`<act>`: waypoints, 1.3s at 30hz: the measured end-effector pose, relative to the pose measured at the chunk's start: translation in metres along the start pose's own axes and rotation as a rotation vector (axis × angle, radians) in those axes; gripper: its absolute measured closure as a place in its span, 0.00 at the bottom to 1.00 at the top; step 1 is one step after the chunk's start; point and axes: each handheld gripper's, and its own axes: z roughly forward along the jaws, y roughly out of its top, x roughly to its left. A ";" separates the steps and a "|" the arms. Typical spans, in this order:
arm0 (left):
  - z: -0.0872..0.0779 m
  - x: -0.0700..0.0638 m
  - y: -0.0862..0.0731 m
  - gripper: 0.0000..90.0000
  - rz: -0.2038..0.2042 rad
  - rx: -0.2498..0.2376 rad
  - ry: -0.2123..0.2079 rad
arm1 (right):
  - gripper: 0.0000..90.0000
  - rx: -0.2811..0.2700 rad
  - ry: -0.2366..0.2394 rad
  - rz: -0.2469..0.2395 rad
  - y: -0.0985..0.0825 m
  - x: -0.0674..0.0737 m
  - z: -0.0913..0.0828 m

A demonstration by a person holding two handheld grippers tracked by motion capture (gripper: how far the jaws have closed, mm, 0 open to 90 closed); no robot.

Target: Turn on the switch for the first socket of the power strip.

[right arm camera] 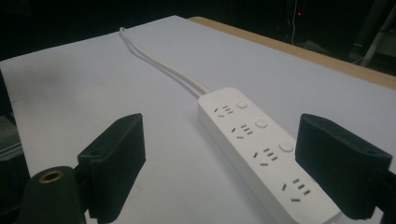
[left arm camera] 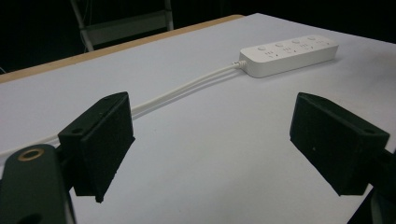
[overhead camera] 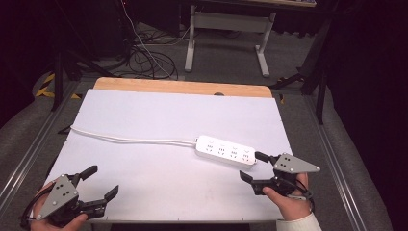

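Note:
A white power strip point(overhead camera: 226, 150) with several sockets lies flat on the white table top point(overhead camera: 159, 110), right of centre. Its white cable point(overhead camera: 130, 139) runs off to the left edge. My right gripper point(overhead camera: 251, 166) is open at the strip's near right end; in the right gripper view the power strip point(right arm camera: 257, 144) lies between the spread jaws of the right gripper point(right arm camera: 219, 158), close to the right one, with no pad pressing on it. My left gripper point(overhead camera: 102, 180) stands open at the front left corner with nothing between its jaws. Its own view puts the power strip point(left arm camera: 289, 55) far ahead.
A wooden strip point(overhead camera: 183, 86) borders the table's far edge. Behind it stand a white desk frame point(overhead camera: 226, 29) and a tangle of floor cables point(overhead camera: 149, 57). Metal rails point(overhead camera: 337, 168) run along both sides of the table.

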 end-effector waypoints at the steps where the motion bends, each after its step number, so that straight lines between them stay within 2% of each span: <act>1: 0.000 0.000 0.000 0.16 0.000 -0.002 0.000 | 0.20 0.002 0.007 0.002 -0.003 0.000 -0.001; 7: 0.001 -0.001 -0.001 0.16 -0.001 0.003 -0.004 | 0.19 0.016 0.002 0.006 -0.020 -0.001 -0.004; 13: 0.001 0.000 -0.001 0.16 -0.003 -0.005 -0.008 | 0.16 0.038 0.003 0.037 -0.040 -0.005 -0.004; 15: 0.002 0.000 -0.002 0.16 -0.005 -0.010 -0.010 | 0.16 0.028 0.001 0.047 -0.046 -0.006 -0.005; 24: 0.003 0.004 -0.007 0.16 -0.016 -0.017 -0.005 | 0.15 0.042 0.011 0.039 -0.071 -0.008 -0.004; 27: 0.003 0.005 -0.010 0.16 0.000 -0.029 0.001 | 0.14 0.046 -0.001 0.039 -0.076 -0.010 -0.005; 31: 0.006 0.009 -0.014 0.16 -0.009 -0.019 0.005 | 0.14 0.055 0.004 0.054 -0.081 -0.012 -0.005; 34: 0.005 0.009 -0.014 0.16 -0.012 -0.023 0.010 | 0.14 0.043 -0.019 0.067 -0.081 -0.013 -0.007; 39: 0.007 0.013 -0.017 0.15 -0.018 -0.022 0.004 | 0.12 0.048 -0.051 0.042 -0.082 -0.015 -0.007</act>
